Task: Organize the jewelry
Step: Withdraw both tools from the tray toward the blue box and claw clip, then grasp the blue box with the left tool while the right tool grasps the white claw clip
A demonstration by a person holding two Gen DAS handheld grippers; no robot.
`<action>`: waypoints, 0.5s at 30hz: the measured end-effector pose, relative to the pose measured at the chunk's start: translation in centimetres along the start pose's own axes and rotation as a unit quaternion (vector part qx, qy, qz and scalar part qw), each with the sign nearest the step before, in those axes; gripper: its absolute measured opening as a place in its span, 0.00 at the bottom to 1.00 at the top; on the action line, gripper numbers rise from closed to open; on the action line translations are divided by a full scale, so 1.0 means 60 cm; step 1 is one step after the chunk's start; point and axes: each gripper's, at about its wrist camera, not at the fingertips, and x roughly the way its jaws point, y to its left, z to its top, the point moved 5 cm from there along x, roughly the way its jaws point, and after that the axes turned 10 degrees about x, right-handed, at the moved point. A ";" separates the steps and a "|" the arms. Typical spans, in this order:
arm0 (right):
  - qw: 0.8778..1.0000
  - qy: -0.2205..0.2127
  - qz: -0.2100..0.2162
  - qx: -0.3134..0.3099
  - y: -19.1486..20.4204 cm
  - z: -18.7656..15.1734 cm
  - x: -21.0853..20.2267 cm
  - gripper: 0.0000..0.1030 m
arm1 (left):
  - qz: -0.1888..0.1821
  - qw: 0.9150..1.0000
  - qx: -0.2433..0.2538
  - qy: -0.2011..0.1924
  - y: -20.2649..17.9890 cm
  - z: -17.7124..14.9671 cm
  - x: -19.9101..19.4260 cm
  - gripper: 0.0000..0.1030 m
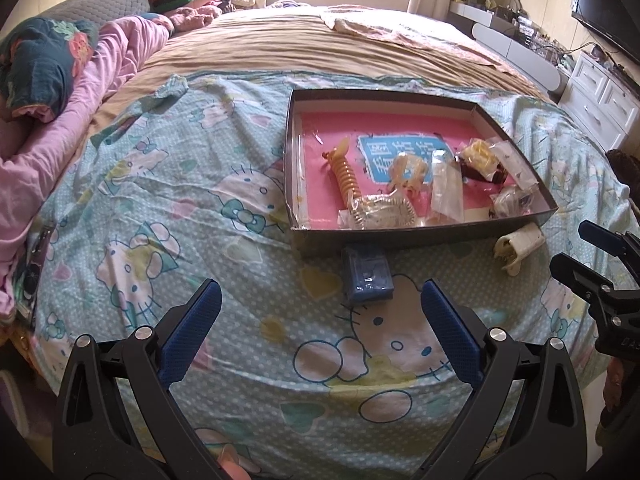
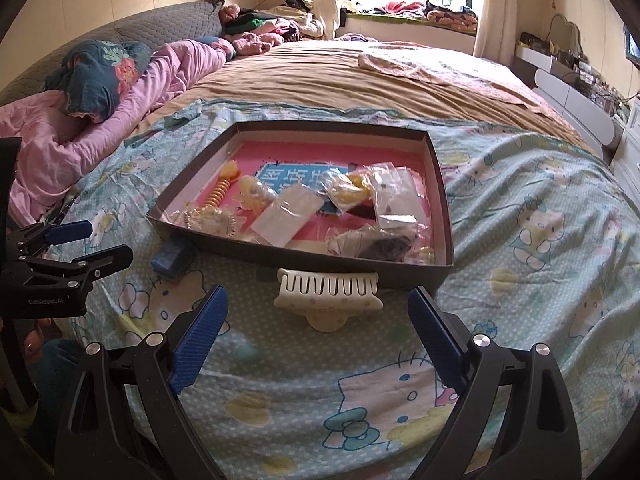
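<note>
Your left gripper hovers low over the bedsheet, fingers spread wide, near the blue box. Your right gripper hangs equally wide apart, empty, facing the white hair clip beside the tray.

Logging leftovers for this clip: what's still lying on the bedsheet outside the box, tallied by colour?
Cream: 1, the hair claw clip
Blue: 1, the small blue box
Total: 2, both just in front of the tray box
</note>
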 end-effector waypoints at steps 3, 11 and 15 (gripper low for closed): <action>1.000 0.007 -0.001 0.005 -0.005 -0.004 0.016 0.88 | -0.002 1.000 0.002 0.008 -0.004 -0.005 0.013 0.91; 0.999 0.025 0.003 0.026 -0.016 -0.009 0.061 0.88 | -0.015 0.999 0.001 0.030 -0.014 -0.015 0.045 0.90; 0.999 0.032 0.005 0.035 -0.021 -0.007 0.080 0.88 | -0.021 0.999 0.004 0.036 -0.022 -0.013 0.055 0.82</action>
